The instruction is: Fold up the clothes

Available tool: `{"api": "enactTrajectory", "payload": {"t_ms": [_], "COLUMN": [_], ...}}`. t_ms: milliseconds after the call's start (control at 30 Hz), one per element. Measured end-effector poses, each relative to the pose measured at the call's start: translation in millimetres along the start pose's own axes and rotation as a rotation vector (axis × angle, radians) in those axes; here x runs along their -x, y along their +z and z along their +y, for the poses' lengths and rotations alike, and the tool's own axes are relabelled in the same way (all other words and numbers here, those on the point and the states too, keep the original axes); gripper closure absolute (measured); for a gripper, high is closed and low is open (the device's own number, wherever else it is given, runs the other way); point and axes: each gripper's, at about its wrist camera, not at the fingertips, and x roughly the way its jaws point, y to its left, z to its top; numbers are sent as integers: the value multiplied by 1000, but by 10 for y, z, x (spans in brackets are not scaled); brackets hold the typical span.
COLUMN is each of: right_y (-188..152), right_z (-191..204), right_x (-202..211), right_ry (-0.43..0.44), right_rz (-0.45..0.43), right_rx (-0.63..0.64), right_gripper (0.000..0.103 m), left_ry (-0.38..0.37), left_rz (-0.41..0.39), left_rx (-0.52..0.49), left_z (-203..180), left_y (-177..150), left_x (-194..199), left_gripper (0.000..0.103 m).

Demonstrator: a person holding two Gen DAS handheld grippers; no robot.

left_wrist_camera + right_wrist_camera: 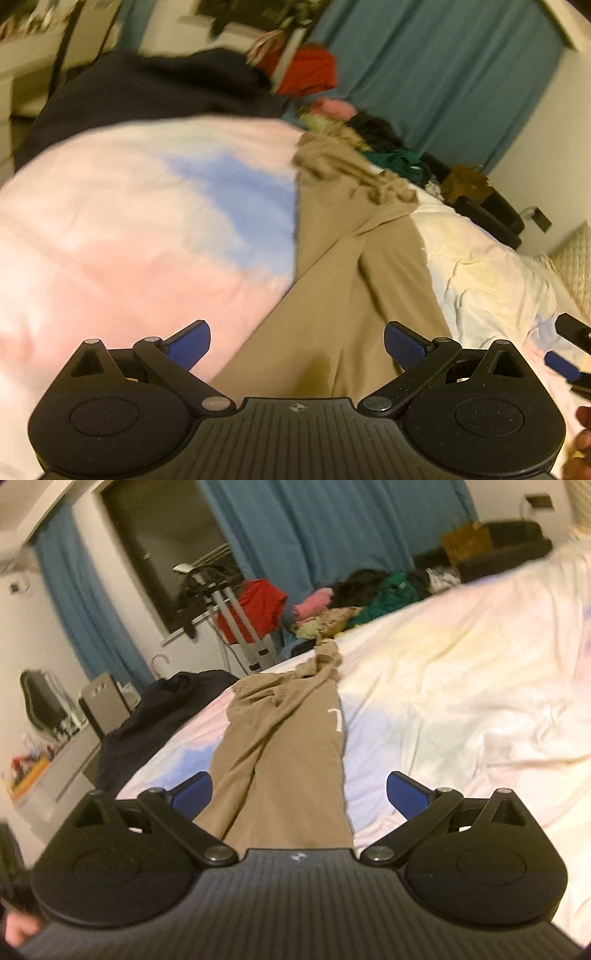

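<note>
I have a pair of tan, soft-knit trousers (pixel 284 746) lying lengthwise on the bed's pastel tie-dye cover (pixel 443 686), a wrinkled cotton sheet washed in pink, pale blue and faint yellow. The trousers are laid leg over leg into one long narrow strip; the fabric looks matte and slightly ribbed, with long creases, and a small white mark sits near its right edge. The far end bunches into loose gathers close to the bed's far edge, where a heap of mixed clothes (pixel 354 602) in pink, green, black and cream is piled. A dark navy garment (pixel 155 716) slumps over the bed's left edge. Behind it all hangs a teal curtain (pixel 325 528) in soft vertical folds.

My left gripper (pixel 297 345) hovers over the near end of the trousers (pixel 332 280), its blue textured pads spread wide, gripping nothing. My right gripper (pixel 299 794) is likewise spread to its widest, blue pads on either side of the tan strip without pressing on it; the cloth lies flat between them on the cover.
</note>
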Motion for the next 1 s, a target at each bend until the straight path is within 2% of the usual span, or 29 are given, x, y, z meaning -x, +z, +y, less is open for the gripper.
{"api": "enactTrajectory", "payload": {"t_ms": [133,200,267,333,500,567,633,700,733,767,833,900,1000], "right_y": [-46,-74,-99,-106,-124,-132,-145,-157,-162,-168,-176,-176,-169], "right_z": [-119,-180,-235,-279,-333,-314,-298,-292,-288,-283,-276,-278,-286], "right_x": [-55,-80,-93,-96,-107,-130,-146,-154,-158,-160,-160,-154,-142], "right_ry": [1,-10,-18,-14,3,8,10,15,17,17,15,12,9], "right_rz": [21,34,46,55,73,82,91,100,104,107,112,113,112], "right_rx": [-48,-67,-88,-111,-144,-142,-139,-136,-133,-130,-122,-122,-126], "right_gripper": [1,1,1,1,0,1,1,1,1,1,1,1,1], "left_ry": [118,161,186,173,105,82,67,69,78,85,81,89,108], "left_rz": [64,78,102,125,176,186,195,201,202,203,207,190,121], "left_rx": [87,133,174,196,228,234,235,211,190,172,123,57,-86], "left_z": [215,314,399,450,477,469,453,394,359,325,243,141,-106], "left_y": [-82,-95,-108,-130,-217,-256,-294,-307,-313,-316,-345,-376,-419], "left_x": [19,31,22,14,47,78,97,72,65,53,67,93,188], "left_gripper": [5,6,11,13,37,50,56,60,67,80,91,96,97]}}
